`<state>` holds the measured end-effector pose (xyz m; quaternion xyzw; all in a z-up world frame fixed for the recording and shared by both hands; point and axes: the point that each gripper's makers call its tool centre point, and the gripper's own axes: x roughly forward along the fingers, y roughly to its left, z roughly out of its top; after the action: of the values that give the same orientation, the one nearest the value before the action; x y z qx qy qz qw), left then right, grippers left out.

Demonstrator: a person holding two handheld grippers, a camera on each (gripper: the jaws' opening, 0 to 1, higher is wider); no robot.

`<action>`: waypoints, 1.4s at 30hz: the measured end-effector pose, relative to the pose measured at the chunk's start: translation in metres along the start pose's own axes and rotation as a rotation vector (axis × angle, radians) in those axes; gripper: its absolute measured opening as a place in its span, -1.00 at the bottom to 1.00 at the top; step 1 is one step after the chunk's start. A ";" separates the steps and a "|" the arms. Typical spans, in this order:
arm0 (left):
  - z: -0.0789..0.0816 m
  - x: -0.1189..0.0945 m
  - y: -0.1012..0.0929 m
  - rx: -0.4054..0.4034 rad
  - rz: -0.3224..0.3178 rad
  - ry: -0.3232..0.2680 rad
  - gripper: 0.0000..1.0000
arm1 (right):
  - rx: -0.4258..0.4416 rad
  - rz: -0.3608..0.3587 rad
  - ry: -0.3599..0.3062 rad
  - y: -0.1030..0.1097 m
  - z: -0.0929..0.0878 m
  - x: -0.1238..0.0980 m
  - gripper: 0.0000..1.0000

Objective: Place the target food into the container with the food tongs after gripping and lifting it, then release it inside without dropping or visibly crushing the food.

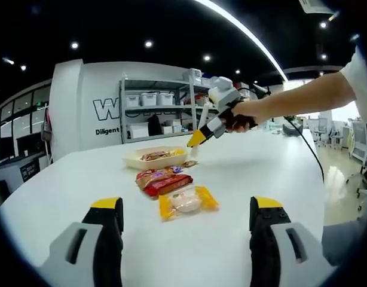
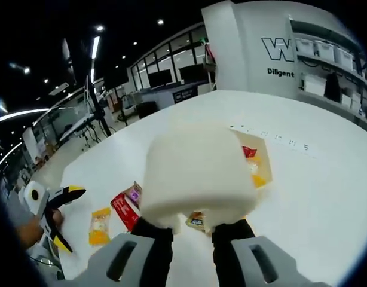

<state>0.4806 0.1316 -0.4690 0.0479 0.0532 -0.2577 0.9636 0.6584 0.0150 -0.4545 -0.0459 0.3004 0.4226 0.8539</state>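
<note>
**Right gripper holds tongs over the container; left gripper spread and idle**

Left gripper [image 1: 187, 222] sits low over the near edge of the white worktop [image 1: 249, 173], jaws spread wide with nothing between them. Yellow tips show on both jaws.

Just beyond it lies a yellow-edged food packet [image 1: 187, 202], flat on the worktop. Touching or just beside its far side is a red packet [image 1: 167, 185], with an orange-brown packet [image 1: 156, 175] just beyond that. Farther still is the cream container [image 1: 155, 158], a shallow tray with some wrapped food already inside. A small dark packet [image 1: 189, 163] lies just right of the tray.

In the left gripper view the right gripper [image 1: 198, 139] comes in from the right, held in a person's hand [image 1: 243, 115], tilted down above the tray's right end. White food tongs [image 1: 202, 118] run along it; what their tips do near the tray is too small to tell.

In the right gripper view the right gripper's jaws are pressed in on a pale, blurred block close to the lens, the handle end of the tongs; it hides most of the tray below. Whether the tongs hold any food, cannot tell. The left gripper shows at lower left, jaws apart.

Far background: grey shelving [image 1: 156, 110] with white bins, a white wall with lettering.
</note>
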 end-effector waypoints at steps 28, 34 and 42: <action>0.000 0.000 -0.002 -0.023 -0.008 0.003 0.69 | 0.031 0.014 0.068 0.027 -0.018 -0.017 -0.62; 0.000 -0.001 -0.003 -0.022 -0.009 0.004 0.68 | 0.025 -0.034 0.064 0.015 -0.018 -0.018 -0.60; -0.002 -0.001 -0.002 -0.032 -0.011 0.016 0.66 | 0.099 -0.037 0.074 0.009 -0.035 -0.015 -0.60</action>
<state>0.4785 0.1307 -0.4709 0.0341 0.0653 -0.2616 0.9624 0.6279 -0.0008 -0.4731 -0.0247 0.3512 0.3895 0.8511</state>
